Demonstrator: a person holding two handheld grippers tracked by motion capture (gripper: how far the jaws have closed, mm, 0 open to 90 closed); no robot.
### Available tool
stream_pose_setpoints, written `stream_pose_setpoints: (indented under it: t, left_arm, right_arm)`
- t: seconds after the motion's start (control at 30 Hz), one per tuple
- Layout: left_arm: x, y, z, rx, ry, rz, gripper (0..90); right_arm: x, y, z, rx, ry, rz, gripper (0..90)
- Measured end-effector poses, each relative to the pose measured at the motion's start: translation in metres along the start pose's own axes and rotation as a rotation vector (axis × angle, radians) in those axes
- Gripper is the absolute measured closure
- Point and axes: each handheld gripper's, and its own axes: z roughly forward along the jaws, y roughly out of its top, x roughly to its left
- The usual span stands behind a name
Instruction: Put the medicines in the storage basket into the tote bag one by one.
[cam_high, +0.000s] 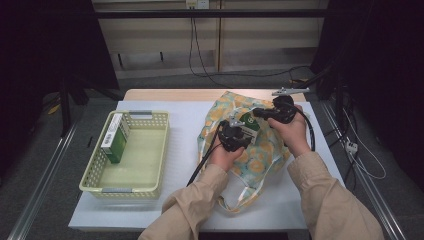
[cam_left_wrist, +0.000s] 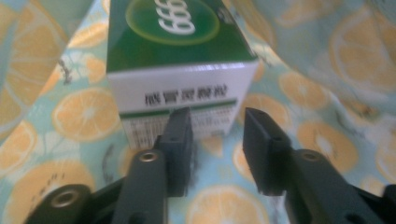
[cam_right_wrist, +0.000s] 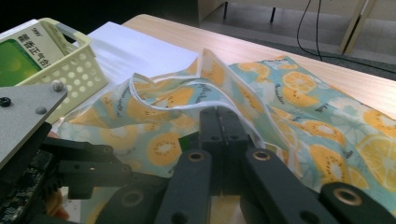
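We see the left gripper (cam_left_wrist: 217, 135) with its jaws parted, just short of a green-and-white box (cam_left_wrist: 180, 60) lying on the orange-print fabric bag (cam_left_wrist: 74, 116); nothing sits between them. The right gripper (cam_right_wrist: 219, 122) has its jaws pressed together, pinching the bag's white-edged rim and holding it up. A second green box (cam_high: 116, 137) stands in the pale yellow basket (cam_high: 150, 172) at the table's left.

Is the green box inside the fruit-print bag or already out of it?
Inside, at the mouth: the green box lies on the bag's orange-print cloth, which rises on both sides. The left claw stands open before it.
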Motion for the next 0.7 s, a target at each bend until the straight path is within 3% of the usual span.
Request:
stream_pose_setpoints:
  t: [0.07,0.13,0.23,0.27,0.43,0.7]
  left_arm:
    - [-0.002,0.000,-0.007,0.027,-0.007,-0.001,47.3]
    - [-0.004,0.000,-0.015,0.038,-0.011,0.029,42.5]
    - [-0.006,0.001,-0.027,0.051,-0.021,0.033,33.3]
    - [-0.007,0.002,-0.032,0.057,-0.001,0.046,31.2]
    - [-0.006,0.004,-0.054,0.062,-0.030,0.077,25.6]
    - [0.005,0.006,-0.086,0.069,-0.015,0.077,19.4]
  right_arm:
    - [0.002,0.000,-0.001,0.002,0.002,-0.006,90.0]
    - [0.004,-0.001,-0.001,0.006,0.005,-0.010,90.0]
    - [0.007,-0.002,-0.002,0.008,0.005,-0.011,90.0]
    - [0.007,-0.003,-0.002,0.010,0.006,-0.011,90.0]
    - [0.009,-0.005,-0.002,0.007,0.011,-0.011,90.0]
    - [0.016,-0.009,-0.003,0.008,0.025,-0.013,90.0]
